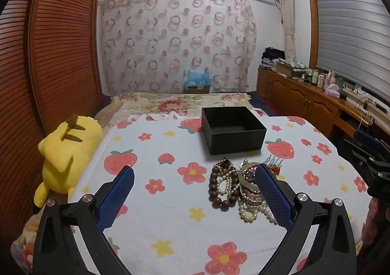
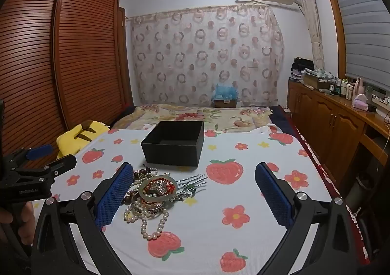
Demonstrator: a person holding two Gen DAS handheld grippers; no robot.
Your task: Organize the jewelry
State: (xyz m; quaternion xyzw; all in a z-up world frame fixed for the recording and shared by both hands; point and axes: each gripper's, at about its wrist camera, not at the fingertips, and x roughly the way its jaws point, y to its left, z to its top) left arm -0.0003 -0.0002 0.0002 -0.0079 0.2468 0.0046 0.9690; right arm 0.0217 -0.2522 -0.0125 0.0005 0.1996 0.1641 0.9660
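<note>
A pile of jewelry (image 1: 235, 186) lies on the strawberry-print blanket (image 1: 170, 221): brown wooden beads, pearl strands, a pale bangle and a metal hair comb. It also shows in the right wrist view (image 2: 156, 192). An open, empty black box (image 1: 232, 128) stands just behind the pile and shows in the right wrist view too (image 2: 174, 144). My left gripper (image 1: 195, 192) is open and empty, with its right finger over the pile's right edge. My right gripper (image 2: 195, 192) is open and empty, with its left finger at the pile's left edge.
A yellow plush toy (image 1: 65, 153) lies at the bed's left edge by the slatted wooden wardrobe (image 1: 48, 43). A wooden cabinet (image 2: 329, 116) with bottles and clutter runs along the right wall. A floral bedspread (image 2: 195, 116) and a curtain lie beyond the box.
</note>
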